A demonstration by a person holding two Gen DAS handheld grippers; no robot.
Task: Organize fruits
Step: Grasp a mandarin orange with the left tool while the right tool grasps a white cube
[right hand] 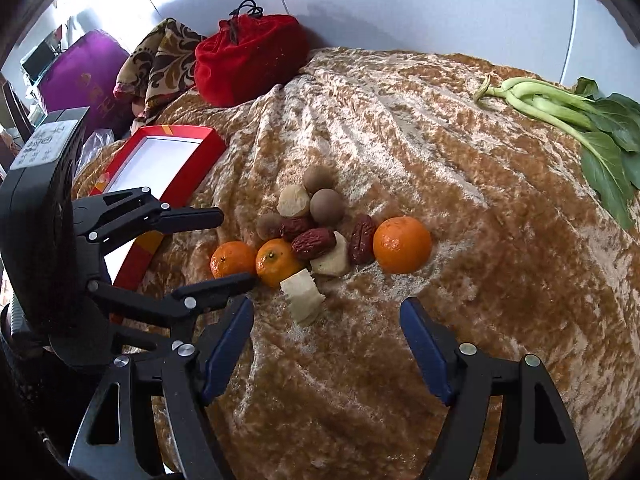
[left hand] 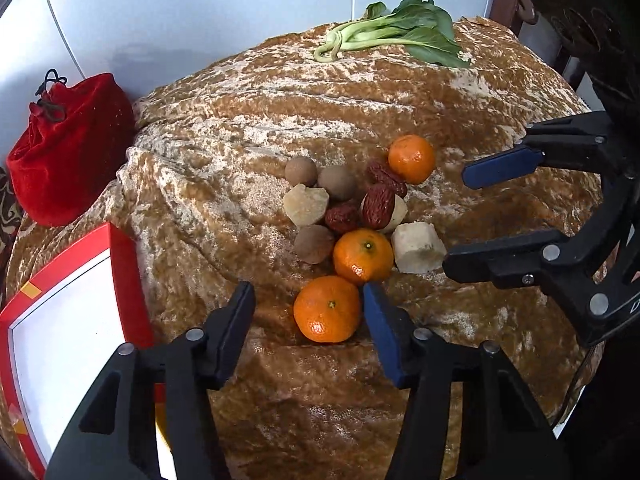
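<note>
Left gripper (left hand: 308, 300) low over the crushed-velvet brown cloth (left hand: 248, 128), jaws wide, straddling the nearest mandarin (left hand: 327, 309) without touching it that I can tell. Its blue-padded finger sits just beside a second mandarin (left hand: 363, 255).

Right gripper (right hand: 326, 318) also spread wide, holding nothing, hovering near a pale cut chunk (right hand: 303, 297); bare cloth between its fingers.

Fruit pile mid-cloth, tightly packed: wrinkled red dates (left hand: 378, 205), round brown longans (left hand: 301, 171), lumpy off-white pieces (left hand: 305, 204), all touching or overlapping. Third mandarin (left hand: 411, 159) at the far side of the pile, against a date. Mandarins glossy, dimpled skin.

Red box (left hand: 120, 264) with white inside sits at the left edge, open side up, close to the left gripper's body in the right wrist view.

Farther back: red velvet drawstring pouch (left hand: 68, 148) against the white wall, bok choy (left hand: 396, 32) near the far cloth edge, well apart from the pile. Patterned fabric (right hand: 160, 60) beside the pouch. Cloth rumpled in folds, open room right of the pile.
</note>
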